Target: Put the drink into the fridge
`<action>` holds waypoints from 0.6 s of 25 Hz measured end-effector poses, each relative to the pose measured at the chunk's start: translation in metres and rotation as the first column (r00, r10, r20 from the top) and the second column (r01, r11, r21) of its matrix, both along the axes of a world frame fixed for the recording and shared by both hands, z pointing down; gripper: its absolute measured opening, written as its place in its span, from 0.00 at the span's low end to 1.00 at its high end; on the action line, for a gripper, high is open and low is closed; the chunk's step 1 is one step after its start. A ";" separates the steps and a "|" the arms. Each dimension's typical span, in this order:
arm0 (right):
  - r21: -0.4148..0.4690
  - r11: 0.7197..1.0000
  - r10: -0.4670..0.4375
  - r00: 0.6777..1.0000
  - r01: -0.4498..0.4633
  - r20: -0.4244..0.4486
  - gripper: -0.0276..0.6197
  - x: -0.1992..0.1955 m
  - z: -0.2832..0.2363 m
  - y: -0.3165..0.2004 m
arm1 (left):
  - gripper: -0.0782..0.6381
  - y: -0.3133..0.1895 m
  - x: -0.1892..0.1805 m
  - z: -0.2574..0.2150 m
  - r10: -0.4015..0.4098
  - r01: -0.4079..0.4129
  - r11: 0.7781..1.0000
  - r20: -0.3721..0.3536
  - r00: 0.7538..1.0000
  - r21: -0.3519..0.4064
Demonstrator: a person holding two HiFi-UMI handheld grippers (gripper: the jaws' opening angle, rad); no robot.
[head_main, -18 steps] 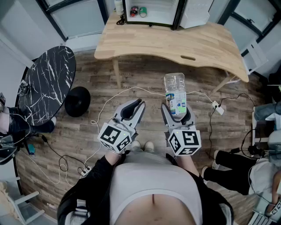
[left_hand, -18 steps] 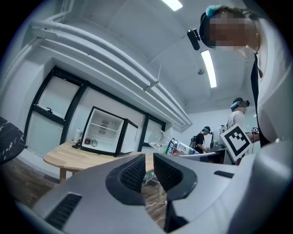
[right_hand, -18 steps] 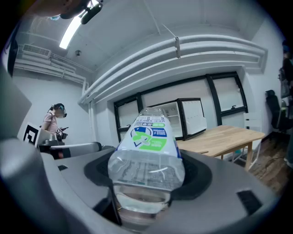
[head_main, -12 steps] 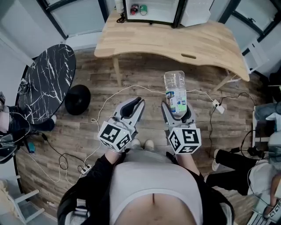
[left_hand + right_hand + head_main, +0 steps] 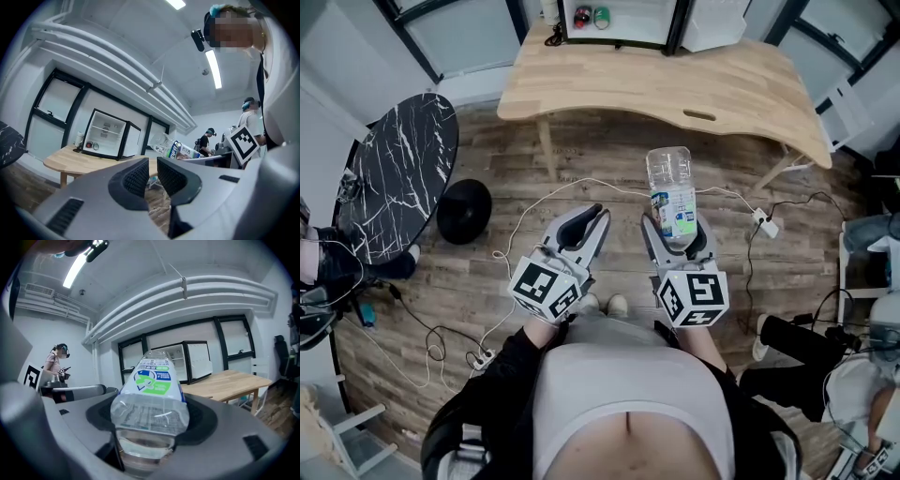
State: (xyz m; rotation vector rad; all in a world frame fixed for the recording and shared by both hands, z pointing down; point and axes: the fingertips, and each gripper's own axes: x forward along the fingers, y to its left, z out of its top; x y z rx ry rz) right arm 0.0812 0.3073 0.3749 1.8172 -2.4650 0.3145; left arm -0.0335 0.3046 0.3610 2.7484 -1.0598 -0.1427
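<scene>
Head view, carry: the right gripper (image 5: 676, 234) clamps the water bottle (image 5: 672, 183) near its base with the neck leading, likely so it can slide straight into the mini fridge (image 5: 623, 19), well ahead on the wooden table (image 5: 741, 89).
Head view, cut off: the fridge top is lost at the frame edge; the two cans (image 5: 591, 16) inside are barely readable.
Left gripper view, jaws: the left gripper (image 5: 152, 176) is closed on nothing; the fridge door (image 5: 133, 139) stands open.
Right gripper view, hidden: the bottle covers the pads; its cap is hard to make out.

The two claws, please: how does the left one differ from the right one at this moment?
The left claw is shut; the right claw stands wide. The left claw is empty; the right claw grips the water bottle. Both point toward the wooden table.
</scene>
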 end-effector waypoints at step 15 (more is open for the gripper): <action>-0.003 0.999 -0.041 0.999 0.041 -0.005 0.57 0.017 0.004 -0.007 | 0.19 -0.003 0.014 0.004 -0.057 0.057 0.998 -0.008 0.998 0.009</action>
